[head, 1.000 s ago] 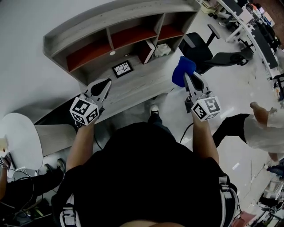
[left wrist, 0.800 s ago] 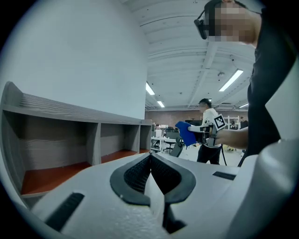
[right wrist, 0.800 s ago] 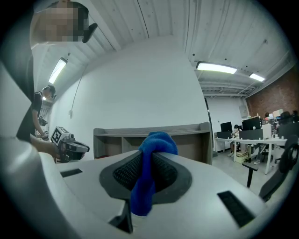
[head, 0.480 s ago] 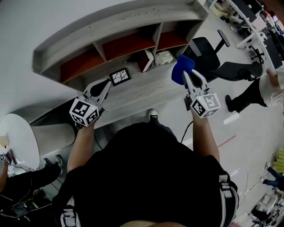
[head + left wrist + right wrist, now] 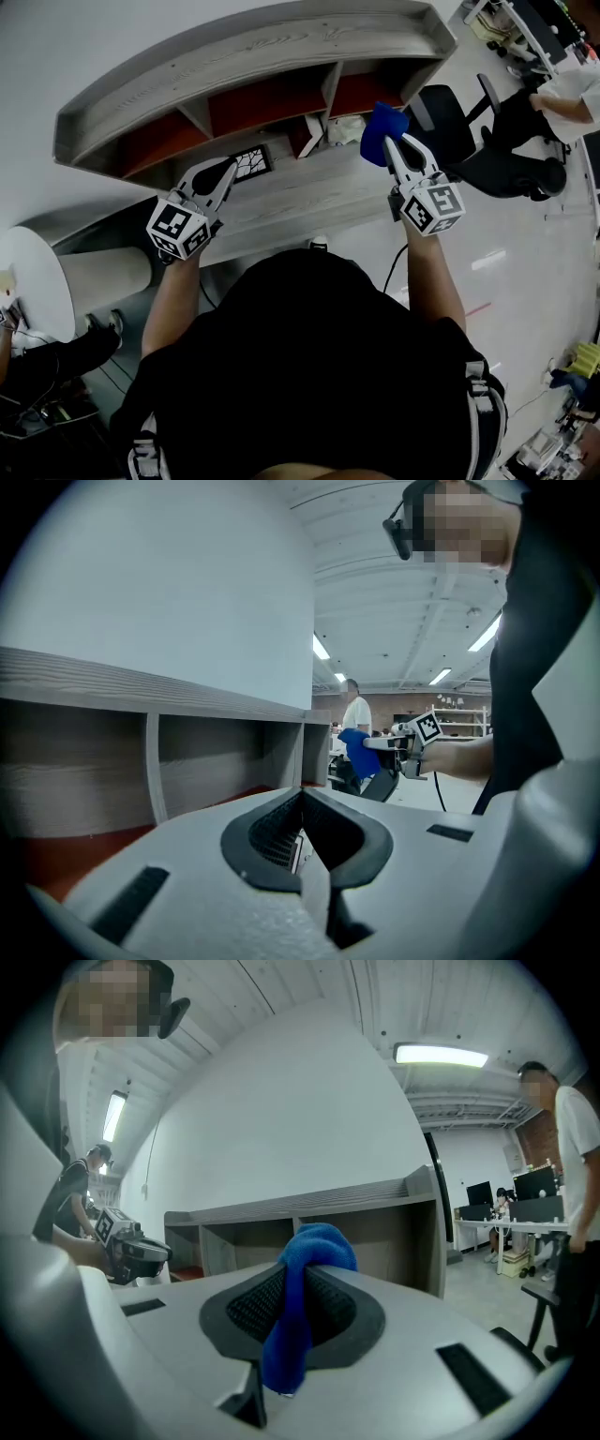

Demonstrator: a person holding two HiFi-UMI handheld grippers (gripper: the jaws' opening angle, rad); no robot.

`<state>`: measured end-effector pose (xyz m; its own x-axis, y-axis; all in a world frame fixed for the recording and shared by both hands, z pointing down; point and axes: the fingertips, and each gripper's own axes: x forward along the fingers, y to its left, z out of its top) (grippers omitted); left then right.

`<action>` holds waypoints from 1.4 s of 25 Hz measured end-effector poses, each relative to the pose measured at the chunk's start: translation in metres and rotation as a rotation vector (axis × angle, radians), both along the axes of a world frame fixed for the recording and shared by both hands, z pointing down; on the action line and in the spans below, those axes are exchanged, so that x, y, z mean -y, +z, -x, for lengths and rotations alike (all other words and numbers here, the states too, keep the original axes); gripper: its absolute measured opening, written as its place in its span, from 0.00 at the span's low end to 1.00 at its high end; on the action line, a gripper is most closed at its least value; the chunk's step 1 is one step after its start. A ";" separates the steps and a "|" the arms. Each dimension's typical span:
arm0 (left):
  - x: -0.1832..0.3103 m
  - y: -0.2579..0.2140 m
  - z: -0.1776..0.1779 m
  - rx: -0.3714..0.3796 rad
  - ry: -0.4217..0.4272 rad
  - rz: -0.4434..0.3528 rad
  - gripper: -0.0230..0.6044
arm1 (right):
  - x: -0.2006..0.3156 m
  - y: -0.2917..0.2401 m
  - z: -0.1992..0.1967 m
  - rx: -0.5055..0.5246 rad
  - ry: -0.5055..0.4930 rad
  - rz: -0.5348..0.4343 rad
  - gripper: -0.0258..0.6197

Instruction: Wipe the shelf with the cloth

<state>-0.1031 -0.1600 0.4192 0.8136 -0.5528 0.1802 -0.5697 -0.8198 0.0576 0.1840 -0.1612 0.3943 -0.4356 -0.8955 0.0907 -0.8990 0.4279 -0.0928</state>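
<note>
The shelf stood along the back edge of the worktop, a long grey unit with three red-floored compartments. Its long axis ran from side to side in front of the person, slanting away toward the right. The right gripper had its jaws pinched shut on the blue cloth, which was bunched above the jaw tips with a tail hanging down between them. The cloth hung in the air in front of the right-hand compartment, near the shelf's right end. In the right gripper view the shelf lay straight ahead with a gap before it, so the cloth appeared not yet to be touching any board. The left gripper had its jaws together with nothing between them. It was held over the front of the worktop near the left compartment, just beside a small framed panel lying flat there. The right hand was therefore the nearer one for the work. The coming move probably called for pushing the cloth forward onto the shelf and then drawing it leftward along the shelf's length. An office chair stood off the worktop's right end, well apart from the cloth.
</note>
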 end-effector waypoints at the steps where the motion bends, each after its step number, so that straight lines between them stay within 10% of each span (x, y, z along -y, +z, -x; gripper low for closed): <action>1: 0.004 0.001 -0.004 0.000 -0.006 0.000 0.06 | 0.007 0.001 -0.004 -0.002 -0.006 0.002 0.12; 35: 0.041 0.013 -0.072 0.025 -0.128 0.022 0.06 | 0.133 0.065 -0.018 -0.083 -0.229 0.090 0.12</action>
<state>-0.0311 -0.2012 0.4325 0.7317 -0.6476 0.2127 -0.6713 -0.7388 0.0597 0.2016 -0.2941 0.4594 -0.6139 -0.7611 0.2093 -0.7857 0.6147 -0.0694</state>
